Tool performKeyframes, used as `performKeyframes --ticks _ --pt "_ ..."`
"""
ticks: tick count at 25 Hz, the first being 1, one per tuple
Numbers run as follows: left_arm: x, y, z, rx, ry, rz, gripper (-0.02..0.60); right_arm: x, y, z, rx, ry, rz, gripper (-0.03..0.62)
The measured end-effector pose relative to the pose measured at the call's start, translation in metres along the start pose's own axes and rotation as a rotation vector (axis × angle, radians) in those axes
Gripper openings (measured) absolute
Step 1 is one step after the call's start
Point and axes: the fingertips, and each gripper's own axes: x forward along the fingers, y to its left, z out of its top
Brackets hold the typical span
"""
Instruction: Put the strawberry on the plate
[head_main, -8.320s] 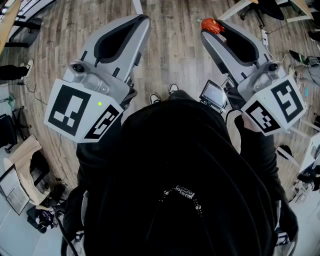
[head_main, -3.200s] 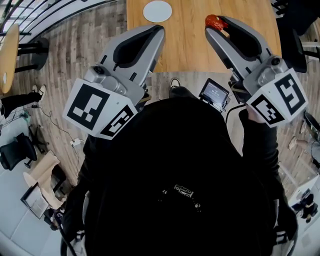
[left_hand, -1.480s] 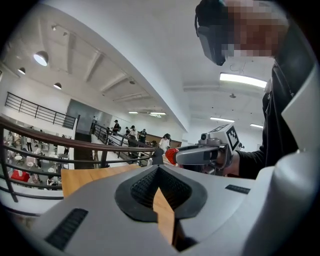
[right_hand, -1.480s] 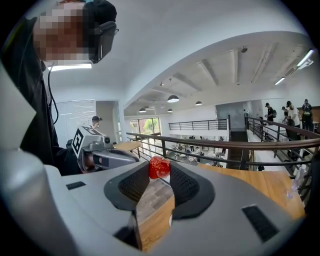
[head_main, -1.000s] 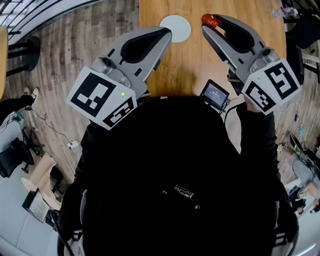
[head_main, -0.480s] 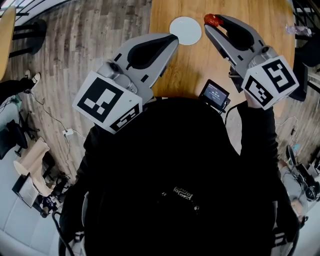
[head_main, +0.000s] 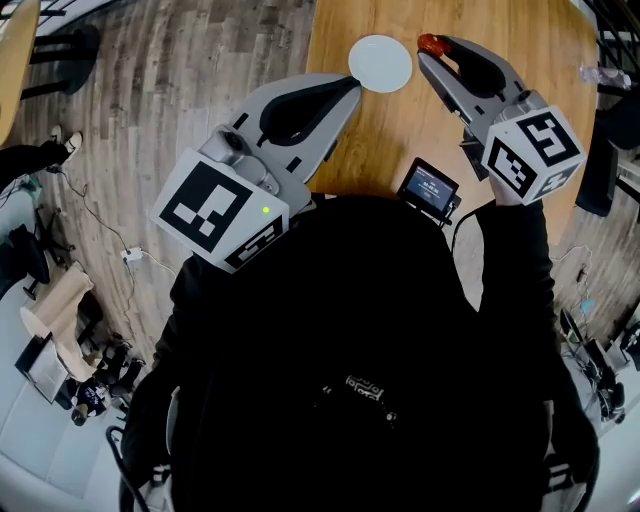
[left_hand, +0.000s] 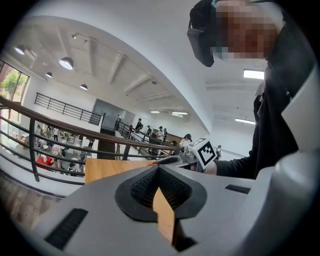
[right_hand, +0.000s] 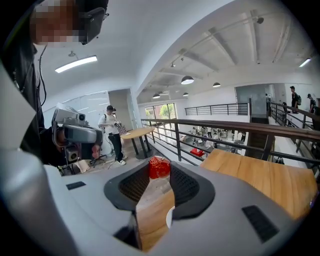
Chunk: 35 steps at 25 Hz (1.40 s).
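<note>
A white round plate (head_main: 380, 63) lies on the wooden table (head_main: 400, 135), near its left side. My right gripper (head_main: 432, 47) is shut on a red strawberry (head_main: 431, 45) held at its tips, just right of the plate's rim and above the table. In the right gripper view the strawberry (right_hand: 159, 167) sits between the pads, and a sliver of the plate (right_hand: 169, 218) shows below through the gap. My left gripper (head_main: 350, 88) has its tips together with nothing in them, just below the plate's near-left edge.
A small screen (head_main: 428, 187) hangs at the person's chest over the table's near edge. A crumpled clear thing (head_main: 600, 75) lies at the table's right. A metal railing (right_hand: 225, 132) runs behind the table. Bags and cables (head_main: 60, 330) clutter the floor at the left.
The table and plate have drawn nearer in the head view. My right gripper has come down a little with the strawberry, now right beside the plate. The left gripper has hardly moved.
</note>
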Motion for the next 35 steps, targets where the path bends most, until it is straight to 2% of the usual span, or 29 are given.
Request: performKeyframes --ticks 15,22,29,35 --pt "-0.010 -0.014 -0.019 -0.034 0.022 0.042 0.003 0.020 -0.011 -0.038 -0.016 0.089 0.047 0.140" --pt "-0.011 -0.019 -0.022 -0.045 0.019 0.034 0.003 0.030 -0.011 -0.050 -0.018 0.114 0.069 0.139" --pt "-0.012 -0.018 -0.033 -0.072 0.058 0.034 0.003 0.036 -0.017 -0.069 -0.006 0.148 0.070 0.140" --pt "-0.008 -0.015 -0.038 -0.075 0.050 0.028 0.003 0.042 -0.020 -0.083 0.006 0.176 0.074 0.140"
